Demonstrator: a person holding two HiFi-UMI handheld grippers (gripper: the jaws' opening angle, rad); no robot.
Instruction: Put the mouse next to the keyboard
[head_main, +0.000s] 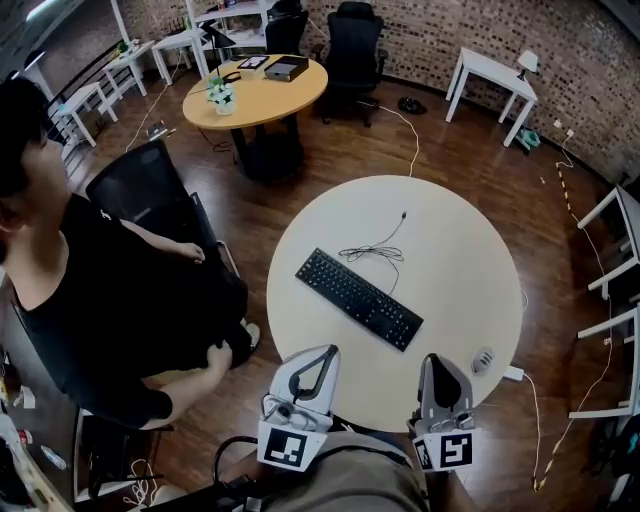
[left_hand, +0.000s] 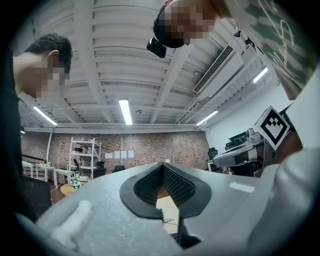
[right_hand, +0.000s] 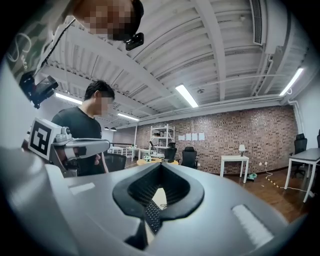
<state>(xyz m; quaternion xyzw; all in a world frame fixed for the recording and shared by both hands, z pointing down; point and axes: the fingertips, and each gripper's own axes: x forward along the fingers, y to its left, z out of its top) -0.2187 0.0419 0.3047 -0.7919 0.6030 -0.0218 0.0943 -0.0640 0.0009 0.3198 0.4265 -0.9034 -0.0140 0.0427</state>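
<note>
**Both tools idle at the table edge, mouse not yet picked up**

The keyboard (head_main: 359, 298) lies at a slant near the middle of the round table (head_main: 455, 225), its cable (head_main: 376, 251) coiled just beyond it. The mouse (head_main: 483, 360) sits well apart from the keyboard, off its right end and close to the table's rim.

The left tool (head_main: 325, 352) hangs short of the keyboard's near side, jaws pressed together on nothing. The right tool (head_main: 432, 362) hangs between the keyboard's right end and the mouse, also closed and empty. Both point level across the table.

The task looks to be at its very start: the approach to the mouse has not begun. The right tool is the nearer one. The next move likely calls for it to spread its jaws, tip down over the mouse and close on its sides, then carry it to a spot just beside the keyboard.
</note>
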